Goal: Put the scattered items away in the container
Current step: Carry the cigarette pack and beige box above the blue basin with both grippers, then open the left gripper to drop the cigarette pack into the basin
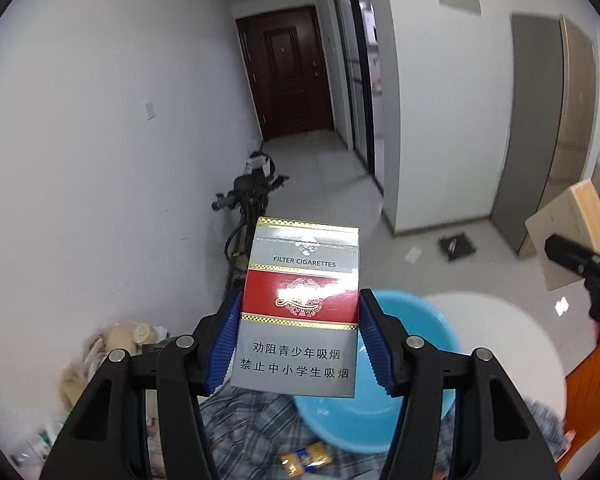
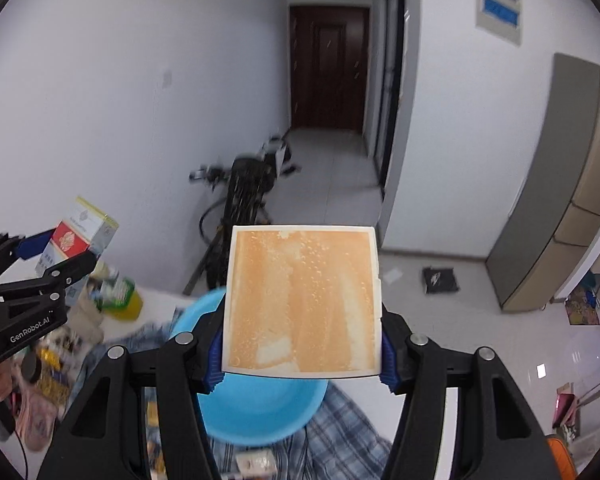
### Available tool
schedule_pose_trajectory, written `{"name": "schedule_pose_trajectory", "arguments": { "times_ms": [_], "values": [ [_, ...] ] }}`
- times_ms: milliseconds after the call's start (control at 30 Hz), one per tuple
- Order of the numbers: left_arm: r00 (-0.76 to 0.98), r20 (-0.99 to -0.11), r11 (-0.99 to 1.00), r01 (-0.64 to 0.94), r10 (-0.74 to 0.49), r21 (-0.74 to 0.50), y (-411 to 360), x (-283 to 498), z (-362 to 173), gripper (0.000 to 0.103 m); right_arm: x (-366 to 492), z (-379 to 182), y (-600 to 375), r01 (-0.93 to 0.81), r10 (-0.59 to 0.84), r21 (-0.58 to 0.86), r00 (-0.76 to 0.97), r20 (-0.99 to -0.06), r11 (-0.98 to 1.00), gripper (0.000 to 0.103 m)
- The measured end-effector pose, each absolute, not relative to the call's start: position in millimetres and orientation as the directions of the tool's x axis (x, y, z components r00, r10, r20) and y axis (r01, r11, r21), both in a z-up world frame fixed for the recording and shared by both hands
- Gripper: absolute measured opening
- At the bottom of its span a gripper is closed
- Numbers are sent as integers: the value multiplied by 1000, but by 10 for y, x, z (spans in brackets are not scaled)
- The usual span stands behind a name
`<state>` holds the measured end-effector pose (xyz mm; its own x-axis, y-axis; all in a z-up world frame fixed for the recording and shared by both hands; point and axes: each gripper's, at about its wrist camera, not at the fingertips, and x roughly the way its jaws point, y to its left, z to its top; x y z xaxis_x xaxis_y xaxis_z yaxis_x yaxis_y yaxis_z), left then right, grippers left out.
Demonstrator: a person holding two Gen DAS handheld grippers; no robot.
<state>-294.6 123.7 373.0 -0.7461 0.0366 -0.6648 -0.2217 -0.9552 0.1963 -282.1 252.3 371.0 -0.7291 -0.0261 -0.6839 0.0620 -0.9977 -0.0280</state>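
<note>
White-walled hallway, dark brown door (image 1: 290, 72) at far end. Round light-blue plastic basin (image 1: 412, 332) sits on plaid cloth (image 1: 252, 432) over the desk. Left gripper (image 1: 298, 340) pinches a red-and-silver cigarette pack (image 1: 300, 312) above the basin's left rim. Right gripper (image 2: 302, 344) clamps a flat orange-and-cream square box (image 2: 304, 300) above the basin.

My left gripper (image 1: 298, 344), black with ribbed blue pads: silver-grey cigarette pack (image 1: 300, 308), red middle band, gold checkered trims, dark lettering. My right gripper (image 2: 302, 350), same colours: flat square box (image 2: 303, 300), mottled orange face, cream border. Below: sky-blue plastic basin (image 2: 260, 412); blue-grey plaid cloth (image 1: 252, 428); white table (image 1: 512, 344).
</note>
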Motion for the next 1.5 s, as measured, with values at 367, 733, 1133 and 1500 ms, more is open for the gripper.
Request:
{"name": "schedule_pose_trajectory", "arguments": {
  "times_ms": [367, 733, 1133, 1500],
  "values": [
    [-648, -760, -942, -285, 55, 175, 1395, -3041, 3215, 60, -3047, 3260, 2630, 76, -37, -15, -647, -762, -997, 57],
    [-546, -834, -942, -315, 77, 119, 1435, -3420, 2456, 60, -3430, 2452, 2559, 96, -79, 31, -552, -830, -995, 57],
    [-386, -922, -936, -336, 35, 105, 1559, -3892, 1169, 60, -3780, 1293, 2639, 65, -128, 111, -390, -912, -992, 57],
    [-256, -966, -941, -335, 31, 58, 1598, -4096, 381, 60, -3840, 1117, 2749, 62, -151, 138, -355, -923, -989, 57]
  ]
}}
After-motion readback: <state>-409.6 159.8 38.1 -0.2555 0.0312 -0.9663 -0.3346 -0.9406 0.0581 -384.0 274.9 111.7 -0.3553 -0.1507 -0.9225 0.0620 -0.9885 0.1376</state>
